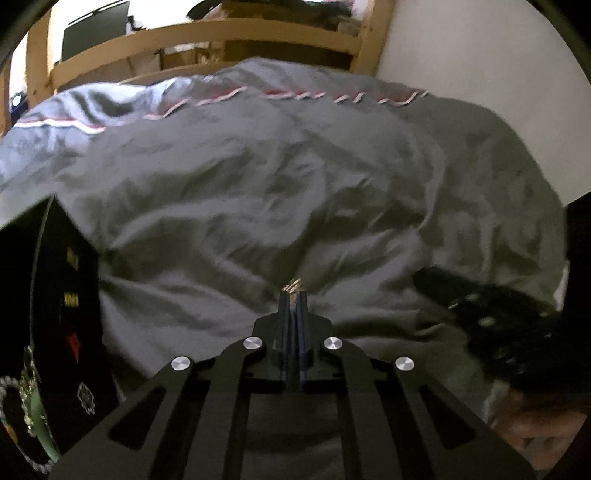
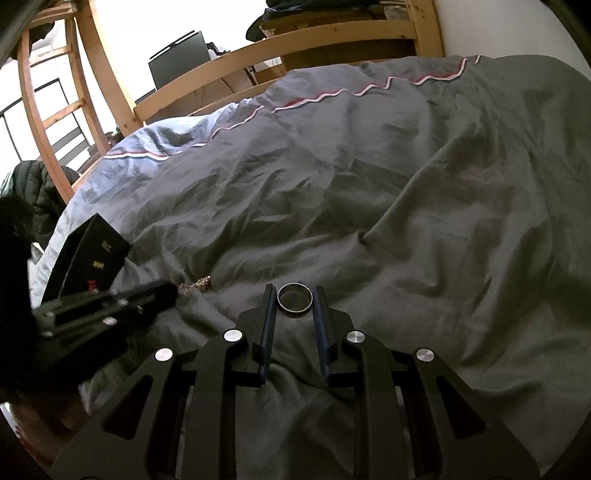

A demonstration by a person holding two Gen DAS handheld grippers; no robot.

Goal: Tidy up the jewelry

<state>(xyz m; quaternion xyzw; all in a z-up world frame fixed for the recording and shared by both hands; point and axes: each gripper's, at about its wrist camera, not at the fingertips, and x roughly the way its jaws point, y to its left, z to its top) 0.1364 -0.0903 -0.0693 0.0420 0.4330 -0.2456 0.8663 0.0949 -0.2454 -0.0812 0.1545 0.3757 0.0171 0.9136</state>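
Observation:
In the left wrist view my left gripper (image 1: 293,293) is shut on a small gold jewelry piece (image 1: 294,284) that sticks out past its tips, just above the grey duvet (image 1: 258,184). The right wrist view shows that same left gripper (image 2: 171,291) with the gold piece (image 2: 197,283) at its tip. My right gripper (image 2: 293,291) is shut on a silver ring (image 2: 295,311), held flat between the blue pads. A black jewelry box (image 1: 70,295) stands open at the left, with small pieces pinned to its lid; the right wrist view has the box (image 2: 92,254) beyond the left gripper.
A beaded bracelet and a green piece (image 1: 35,402) lie in the box's lower part. A wooden bed frame (image 2: 332,35) runs along the far side, with a dark monitor (image 2: 177,61) behind it. A dark jacket (image 2: 33,192) hangs at the left. The white wall (image 1: 480,74) borders the right.

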